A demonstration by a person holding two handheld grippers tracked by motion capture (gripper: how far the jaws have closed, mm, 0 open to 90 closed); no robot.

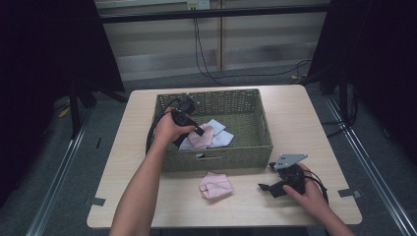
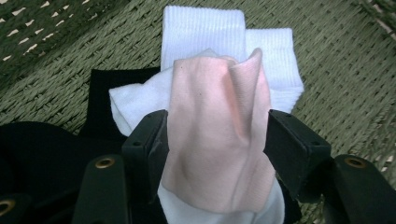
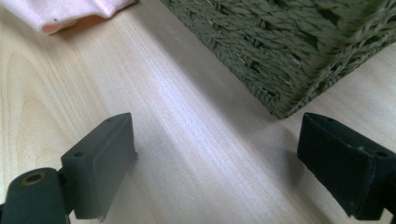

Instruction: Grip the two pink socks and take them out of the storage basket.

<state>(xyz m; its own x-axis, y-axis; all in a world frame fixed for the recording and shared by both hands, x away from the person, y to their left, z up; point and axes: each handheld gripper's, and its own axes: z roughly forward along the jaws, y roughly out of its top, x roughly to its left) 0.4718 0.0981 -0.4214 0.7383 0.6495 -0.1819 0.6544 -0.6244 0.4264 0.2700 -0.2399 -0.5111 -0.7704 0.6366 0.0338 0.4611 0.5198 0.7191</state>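
- High view: a green woven basket (image 1: 255,125) sits at the middle of the frame on a light wooden table (image 1: 314,123), and the left gripper (image 1: 199,131) reaches into it from the left, held in the person's left hand (image 1: 169,129).
- Left gripper view: the jaws are clamped on a pink sock (image 2: 217,140) — the fabric is bunched up between the two black pads and rises toward the top of the frame.
- Under and behind the pink sock lie white socks (image 2: 205,35), spread across the upper middle of that view on the basket floor; a black cloth item (image 2: 105,93) lies at the left beside them.
- In the high view the held sock and the white ones show in the centre of the basket, just right of the hand.
- A second pink sock (image 1: 215,185) lies on the table at lower centre, just in front of the basket's near wall.
- The right gripper (image 1: 269,177) rests low at the lower right of the high view, held in the right hand (image 1: 307,191), well apart from that sock.
- Right gripper view: its jaws stand wide apart with nothing between them — bare tabletop below, the basket's corner at upper right, and the edge of the pink sock at the upper left.
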